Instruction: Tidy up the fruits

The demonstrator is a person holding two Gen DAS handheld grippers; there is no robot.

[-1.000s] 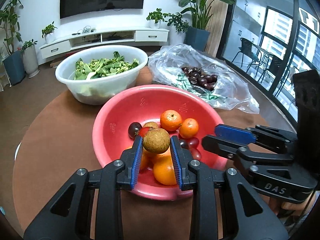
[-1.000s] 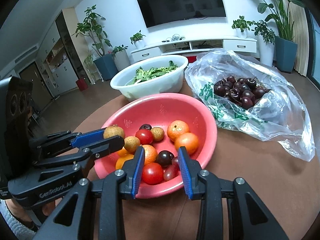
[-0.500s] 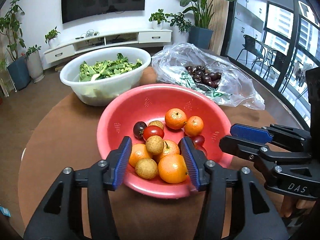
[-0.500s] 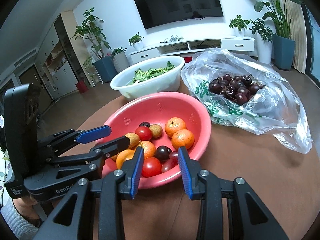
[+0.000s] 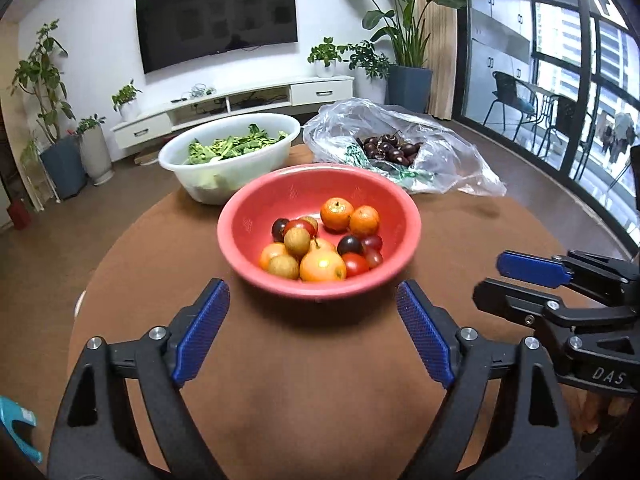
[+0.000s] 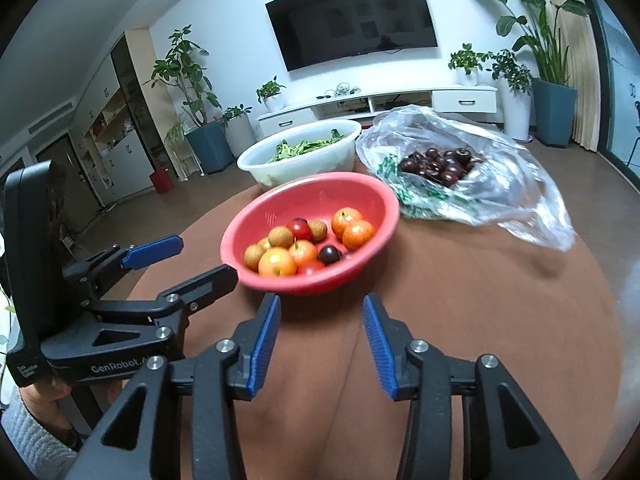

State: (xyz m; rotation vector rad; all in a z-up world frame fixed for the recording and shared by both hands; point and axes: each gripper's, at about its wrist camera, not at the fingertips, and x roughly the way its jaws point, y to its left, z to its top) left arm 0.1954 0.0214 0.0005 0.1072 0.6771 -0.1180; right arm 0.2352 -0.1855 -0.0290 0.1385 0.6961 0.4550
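Observation:
A red bowl in the middle of the brown table holds mixed fruit: oranges, brown longans, red tomatoes and dark plums. My left gripper hangs just short of the bowl's near rim, its jaws opening wide with nothing between them. My right gripper is also drawn back from the bowl, jaws opening and empty. Each gripper shows in the other's view, the right gripper on the right side and the left gripper on the left.
A white bowl of green leaves stands behind the red bowl. A clear plastic bag with dark cherries lies at the back right. The round table's edge curves close on the left. A light-blue object sits at the lower left.
My left gripper let a longan go into the red bowl, spread its jaws and pulled back. My right gripper also drew back from the bowl and widened a little.

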